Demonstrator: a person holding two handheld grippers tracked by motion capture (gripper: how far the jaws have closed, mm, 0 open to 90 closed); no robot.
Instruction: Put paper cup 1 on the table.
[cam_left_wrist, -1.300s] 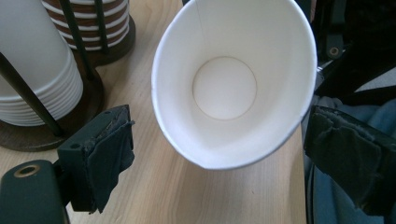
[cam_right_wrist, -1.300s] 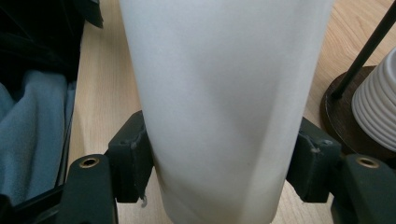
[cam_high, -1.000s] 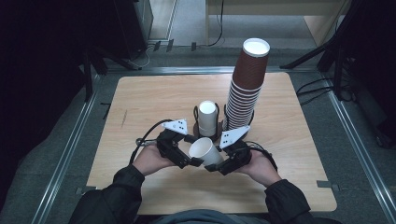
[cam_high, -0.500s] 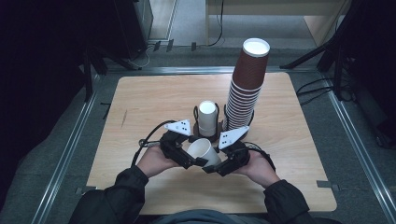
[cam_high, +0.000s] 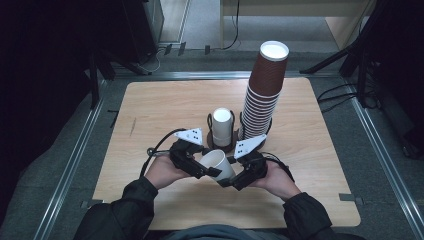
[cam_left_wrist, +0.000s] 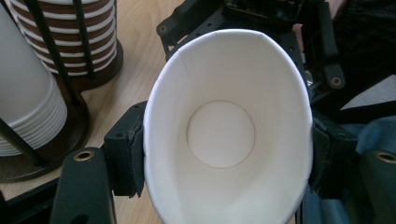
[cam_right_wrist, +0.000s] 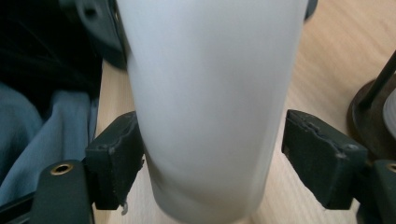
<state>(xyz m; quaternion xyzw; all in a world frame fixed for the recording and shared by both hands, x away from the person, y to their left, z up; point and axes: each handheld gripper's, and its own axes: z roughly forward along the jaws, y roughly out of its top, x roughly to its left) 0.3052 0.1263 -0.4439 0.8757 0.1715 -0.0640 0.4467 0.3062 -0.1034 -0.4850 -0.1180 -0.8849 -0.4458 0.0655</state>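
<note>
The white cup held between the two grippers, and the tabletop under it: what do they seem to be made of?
The white cup looks like thin matte paper: a side seam shows, and its rim is squashed oval between the left gripper pads. The tabletop looks like pale wood or wood-look laminate, with fine grain and a dull sheen; which one, I cannot tell.

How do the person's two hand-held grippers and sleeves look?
Both the left hand-held gripper and the right hand-held gripper are black, each with a grey three-cornered plate bearing dark marks and a black cable. The sleeves are dark.
</note>
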